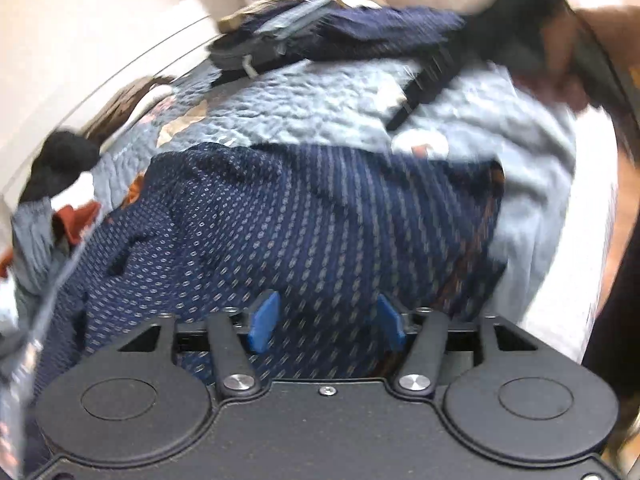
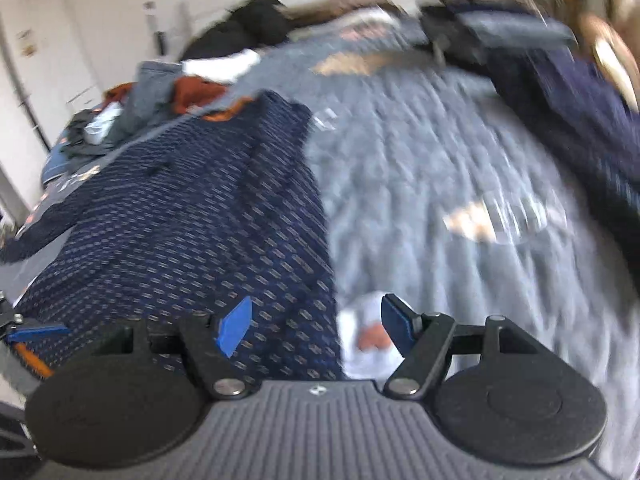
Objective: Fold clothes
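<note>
Left wrist view: your left gripper [image 1: 326, 322] hangs with jaws apart and nothing pinched, right over the navy patterned garment [image 1: 288, 224], which lies spread on the grey-blue quilt [image 1: 320, 108]. It looks flattened but not finished; further folds seem due. At 12 o'clock sits another dark blue bundle [image 1: 360, 36], whether folded I cannot tell; at 9 o'clock a heap of clothes [image 1: 52, 216] waits.

Right wrist view: your right gripper [image 2: 316, 326] is also open and empty, straddling the garment's edge toward 9 o'clock. The unsorted heap [image 2: 132, 108] lies at 10 o'clock, so most of the job remains.
</note>
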A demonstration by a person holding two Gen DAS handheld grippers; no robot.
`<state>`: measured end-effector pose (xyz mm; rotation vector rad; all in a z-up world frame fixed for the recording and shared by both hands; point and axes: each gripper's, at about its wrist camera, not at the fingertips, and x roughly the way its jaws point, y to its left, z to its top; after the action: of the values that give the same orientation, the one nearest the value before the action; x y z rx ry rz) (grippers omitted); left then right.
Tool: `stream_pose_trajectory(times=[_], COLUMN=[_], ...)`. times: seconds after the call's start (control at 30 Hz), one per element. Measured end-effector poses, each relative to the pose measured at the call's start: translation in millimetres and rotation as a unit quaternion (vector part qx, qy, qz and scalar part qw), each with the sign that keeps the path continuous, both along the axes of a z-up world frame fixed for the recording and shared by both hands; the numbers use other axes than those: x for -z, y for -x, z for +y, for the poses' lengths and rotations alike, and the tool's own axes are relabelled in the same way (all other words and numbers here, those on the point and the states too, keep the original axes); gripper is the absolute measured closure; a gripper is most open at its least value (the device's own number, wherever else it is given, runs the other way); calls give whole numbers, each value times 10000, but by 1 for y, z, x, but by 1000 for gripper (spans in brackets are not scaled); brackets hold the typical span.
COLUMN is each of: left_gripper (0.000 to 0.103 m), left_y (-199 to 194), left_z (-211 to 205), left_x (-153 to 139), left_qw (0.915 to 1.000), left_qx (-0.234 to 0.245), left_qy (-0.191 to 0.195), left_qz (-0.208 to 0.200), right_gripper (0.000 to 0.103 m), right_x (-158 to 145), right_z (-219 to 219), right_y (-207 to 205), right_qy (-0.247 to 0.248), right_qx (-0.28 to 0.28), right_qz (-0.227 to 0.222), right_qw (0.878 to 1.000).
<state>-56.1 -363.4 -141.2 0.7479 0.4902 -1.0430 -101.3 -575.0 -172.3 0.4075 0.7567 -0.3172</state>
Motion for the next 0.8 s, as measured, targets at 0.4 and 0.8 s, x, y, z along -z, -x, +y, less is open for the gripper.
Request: stream_pose_trajectory(times=[0.4, 0.8], left_gripper=[41, 35], left_y=[-5, -8], left_z=[6, 9], left_x=[22, 18], left_qw=[9865, 9835], left_qx=[-1060, -1175], left_qy=[1219, 1365], left_qz=[282, 194], right_gripper=[32, 39], right_x=[14, 35], right_z=[-3, -3], right_y=[17, 20], right_qy=[-289, -1120], right_qx=[-317, -222], right_qz=[299, 774], right_qw=[9986, 9904])
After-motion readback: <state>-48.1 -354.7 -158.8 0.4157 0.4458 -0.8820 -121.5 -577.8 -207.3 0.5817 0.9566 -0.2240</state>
